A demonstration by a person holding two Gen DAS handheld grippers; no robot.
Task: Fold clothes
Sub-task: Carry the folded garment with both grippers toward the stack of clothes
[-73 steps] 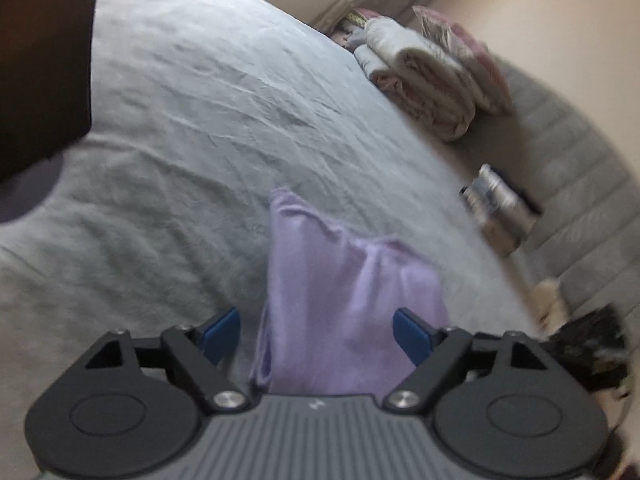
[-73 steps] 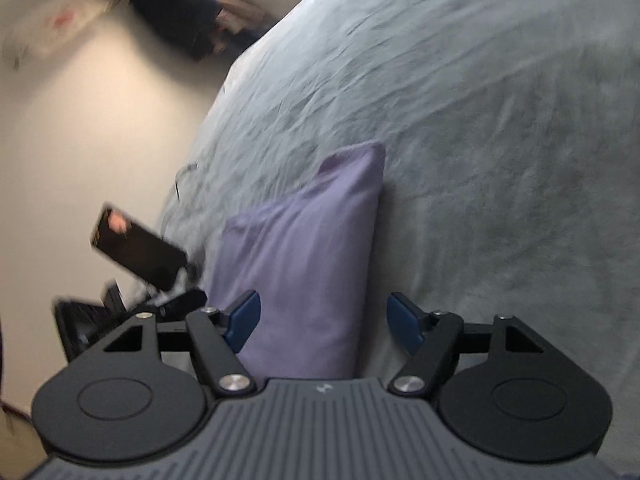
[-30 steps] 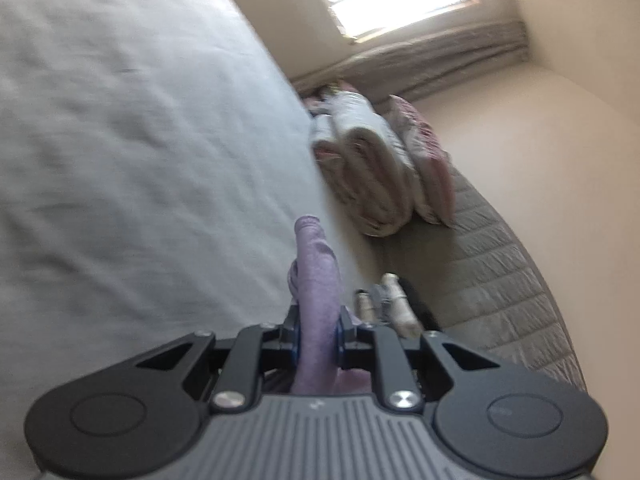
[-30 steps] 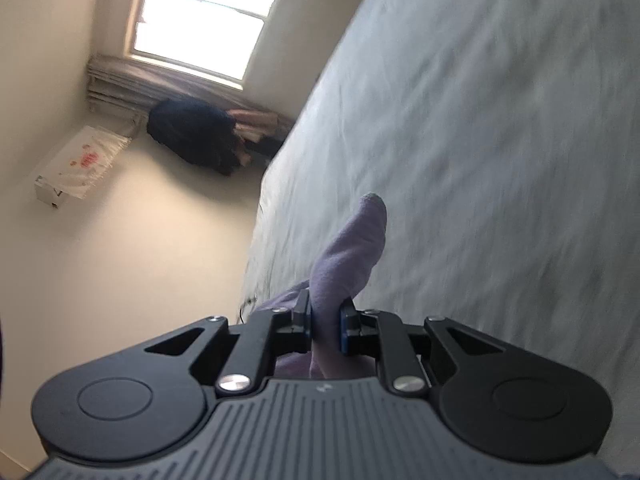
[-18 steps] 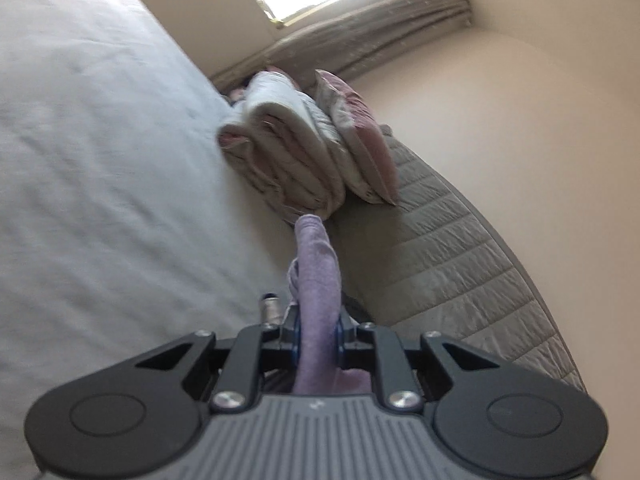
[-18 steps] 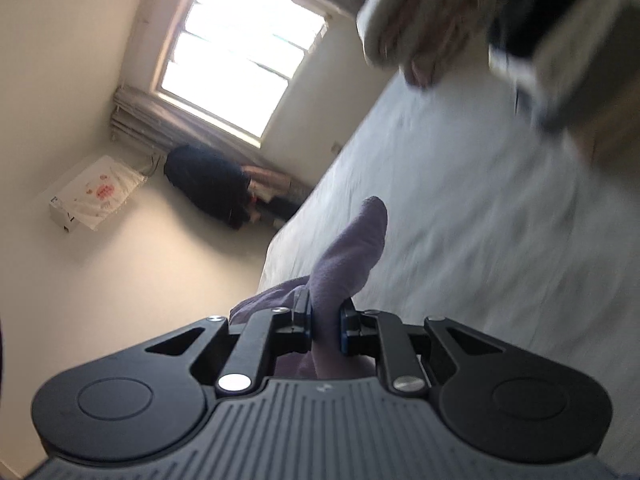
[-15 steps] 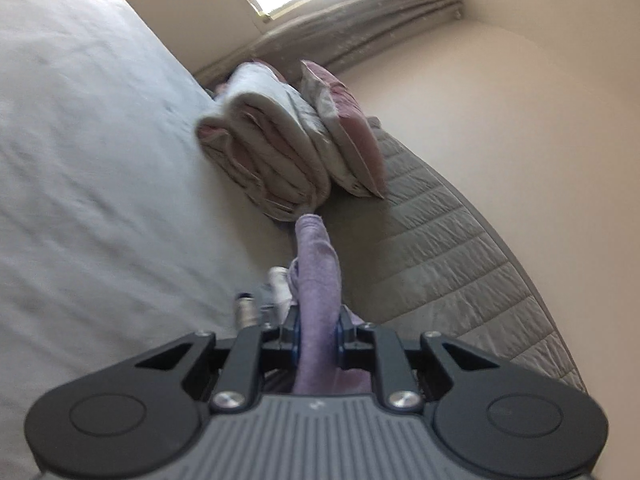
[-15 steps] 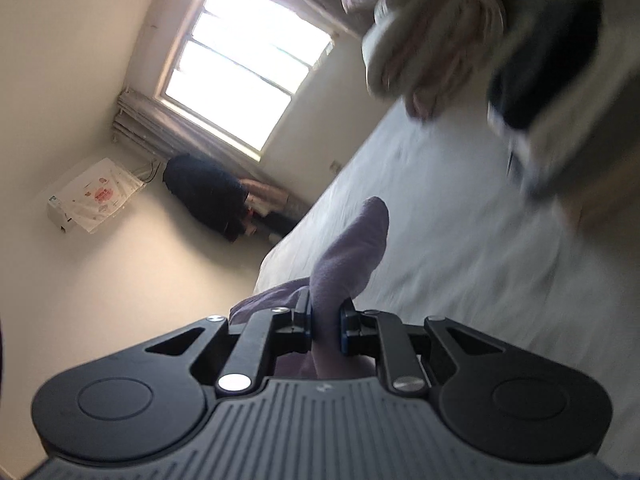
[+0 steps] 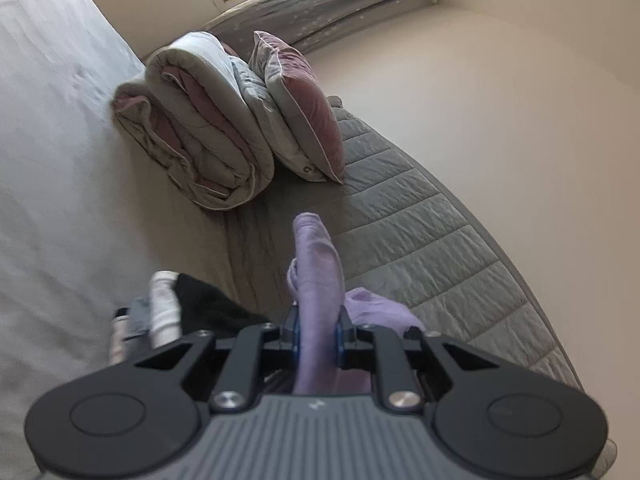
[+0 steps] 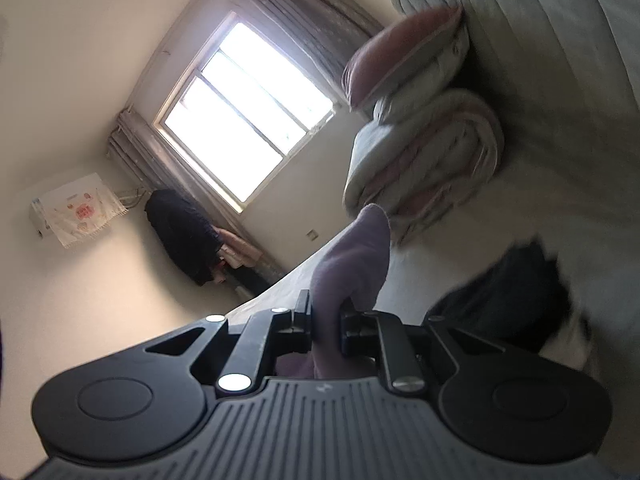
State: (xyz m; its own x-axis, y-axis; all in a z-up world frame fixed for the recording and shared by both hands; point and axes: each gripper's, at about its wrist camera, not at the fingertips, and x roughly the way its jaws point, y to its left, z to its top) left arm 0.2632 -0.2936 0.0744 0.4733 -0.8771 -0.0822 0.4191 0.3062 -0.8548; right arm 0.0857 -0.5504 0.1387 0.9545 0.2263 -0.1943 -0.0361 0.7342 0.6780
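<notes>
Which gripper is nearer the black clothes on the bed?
Hard to call; probably left. The left gripper, shut on the purple garment, has the black clothes just beyond its left finger. The right gripper, also clamping it, sees them blurred, off to its right.

a grey bed carries a rolled quilt, a pillow and dark clothes.

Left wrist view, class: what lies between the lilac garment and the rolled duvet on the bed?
Only bare bed: grey sheet and quilted cover separate the lilac garment from the rolled duvet. The left wrist view shows it.
</notes>
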